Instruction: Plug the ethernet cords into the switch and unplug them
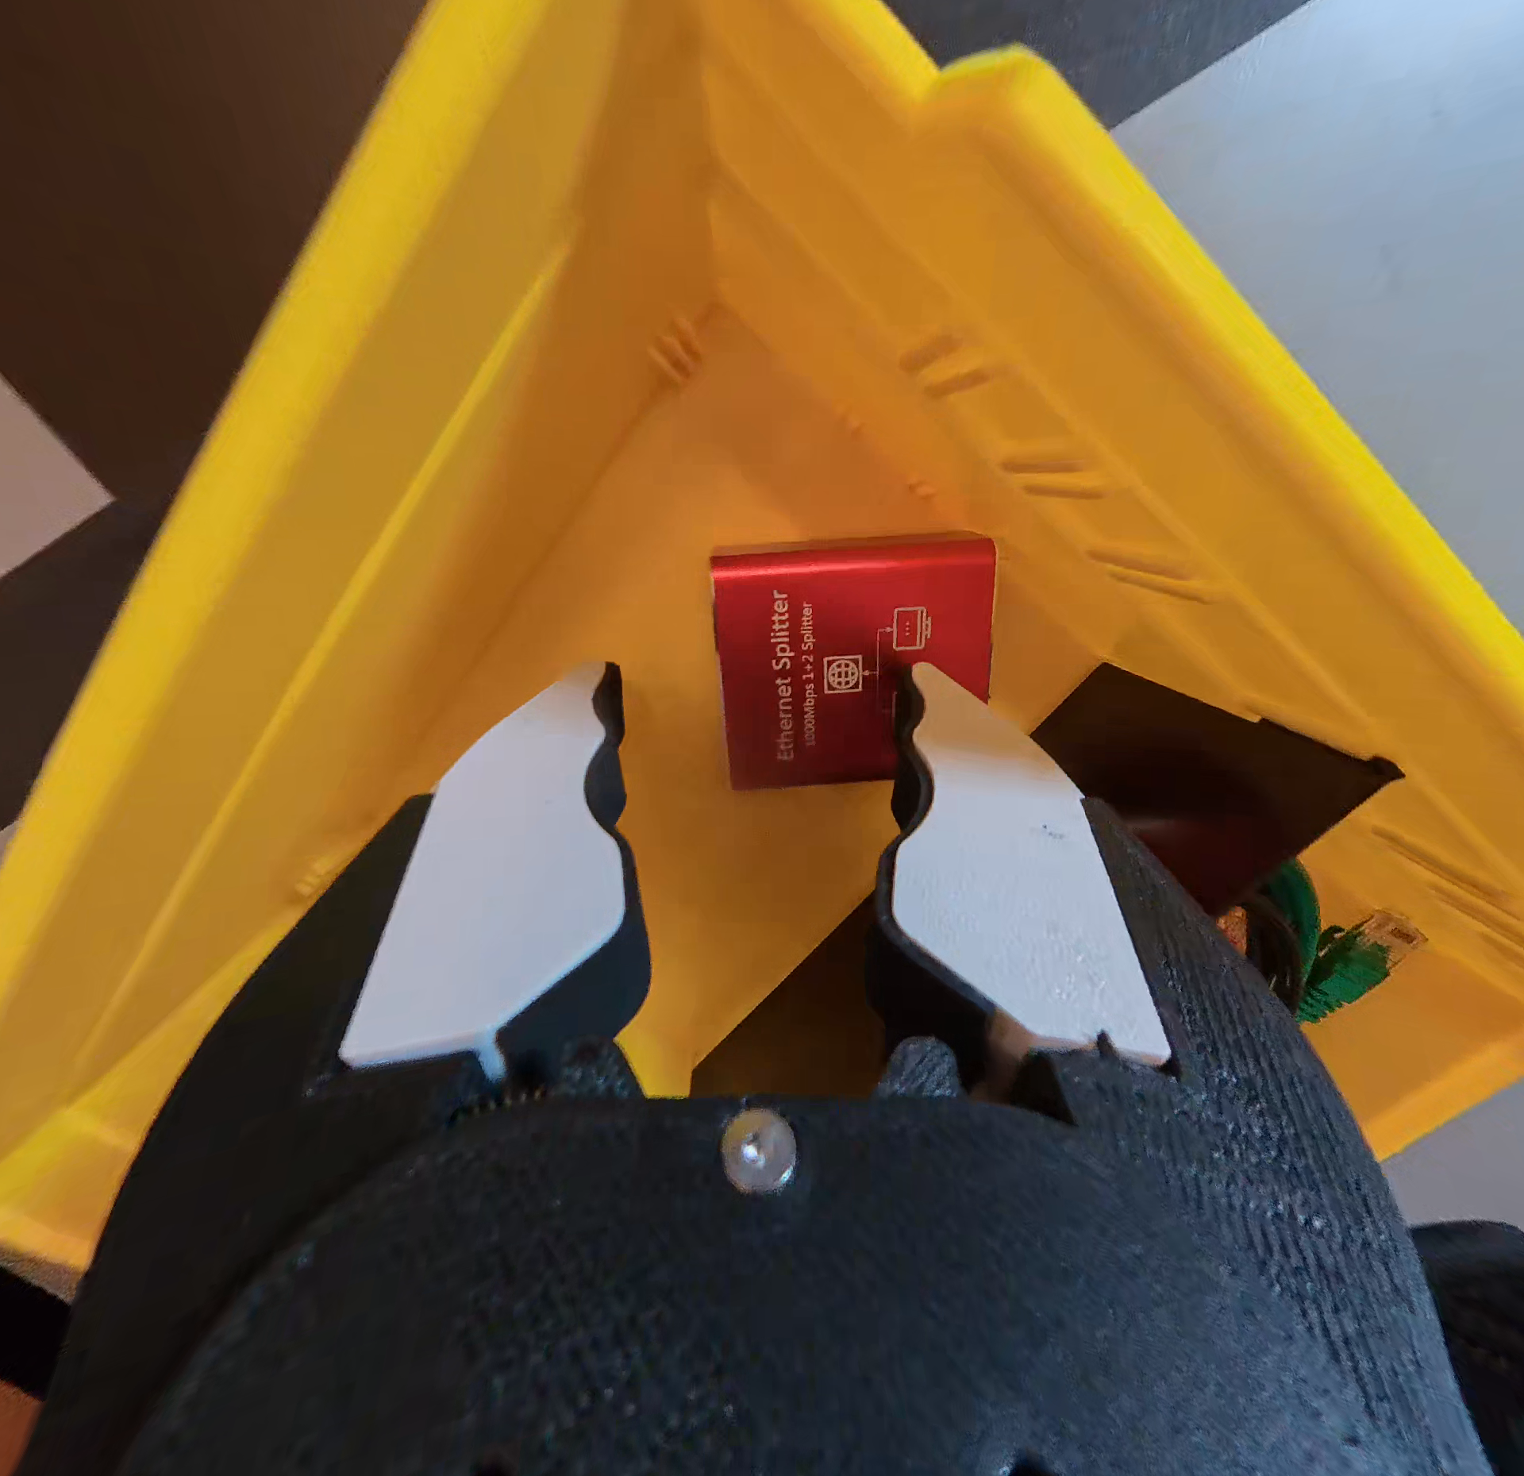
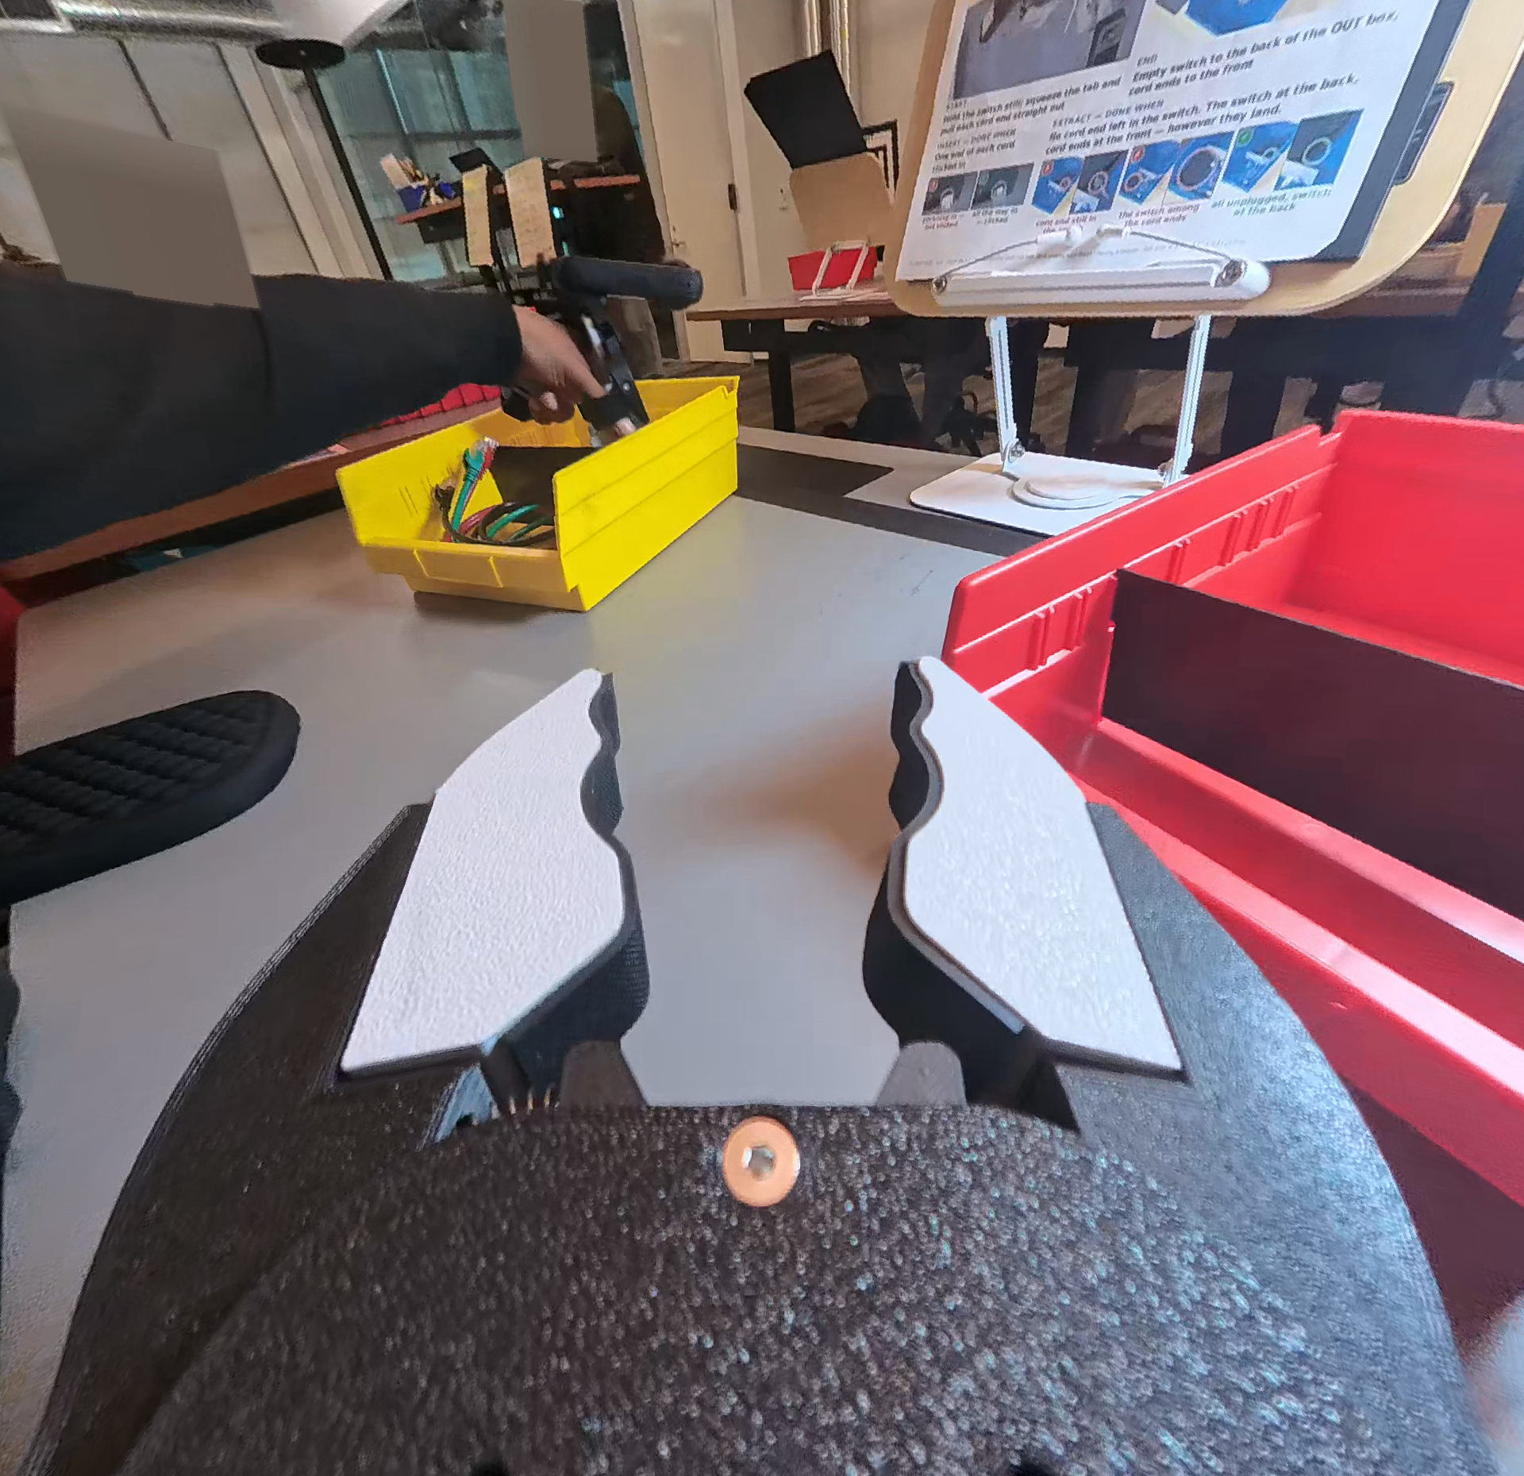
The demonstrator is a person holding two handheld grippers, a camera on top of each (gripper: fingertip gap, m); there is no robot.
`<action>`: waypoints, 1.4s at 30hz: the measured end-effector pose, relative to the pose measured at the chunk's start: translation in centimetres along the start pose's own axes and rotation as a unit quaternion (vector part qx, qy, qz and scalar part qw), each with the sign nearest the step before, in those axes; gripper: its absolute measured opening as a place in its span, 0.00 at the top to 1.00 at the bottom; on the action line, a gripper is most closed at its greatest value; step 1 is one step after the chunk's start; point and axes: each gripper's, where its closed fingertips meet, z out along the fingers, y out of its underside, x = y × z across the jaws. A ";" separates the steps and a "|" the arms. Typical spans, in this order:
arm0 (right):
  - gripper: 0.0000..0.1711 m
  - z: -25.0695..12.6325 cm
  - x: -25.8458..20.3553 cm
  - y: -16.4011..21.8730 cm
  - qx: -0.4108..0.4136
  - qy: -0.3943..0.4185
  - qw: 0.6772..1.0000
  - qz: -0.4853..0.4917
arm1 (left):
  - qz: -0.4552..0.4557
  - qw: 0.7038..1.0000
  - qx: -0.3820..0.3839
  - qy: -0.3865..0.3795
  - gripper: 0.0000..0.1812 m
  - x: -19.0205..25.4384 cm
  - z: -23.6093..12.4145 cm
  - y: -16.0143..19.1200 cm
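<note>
Left wrist view: the left gripper (image 1: 763, 677), jaws wide and empty, hangs inside the yellow bin (image 1: 495, 463); the red switch (image 1: 833, 653) lies flat at 12 o'clock beyond its fingertips, green ethernet cords (image 1: 1328, 962) at 3 o'clock behind a black divider (image 1: 1196, 743).

Right wrist view: the right gripper (image 2: 754, 682), jaws wide and empty, hovers over the grey table (image 2: 742, 611); a red bin (image 2: 1286, 578) sits at 2 o'clock.

A red switch (image 1: 853, 661) and green cords (image 1: 1319, 954) lie in a yellow bin (image 1: 412, 529); white-faced black fingers (image 1: 511, 859).
</note>
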 end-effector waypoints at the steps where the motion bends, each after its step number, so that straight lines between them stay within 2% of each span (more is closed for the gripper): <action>1: 0.63 0.1 0.0 0.2 -0.004 0.000 1.000 0.000 | 0.002 1.000 -0.008 0.007 0.65 0.2 0.4 0.1; 5: 0.63 0.3 0.0 0.6 -0.010 -0.001 1.000 0.000 | -0.004 0.999 -0.012 0.042 0.66 0.9 0.7 -0.3; 15: 0.65 0.4 0.0 0.4 -0.006 -0.001 1.000 0.007 | 0.020 0.993 -0.067 0.092 0.59 2.9 1.6 0.9; 24: 0.66 0.5 0.0 0.7 -0.015 0.007 1.000 0.003 | 0.058 0.994 -0.089 0.028 0.58 2.6 2.4 1.0; 31: 0.67 0.3 0.2 1.1 -0.026 0.021 0.999 -0.006 | 0.066 0.995 -0.074 -0.005 0.59 1.5 1.9 1.2; 36: 0.66 0.3 0.1 0.7 -0.013 0.018 1.000 -0.010 | 0.062 0.998 -0.016 -0.020 0.59 0.3 -0.7 0.8; 39: 0.65 0.4 0.0 0.9 -0.018 0.021 0.999 -0.019 | 0.062 0.996 0.048 -0.032 0.59 -0.1 -4.0 -0.1; 42: 0.65 0.5 -0.2 1.1 -0.025 0.020 0.999 -0.027 | 0.084 0.985 0.143 -0.041 0.58 0.7 -8.3 -1.3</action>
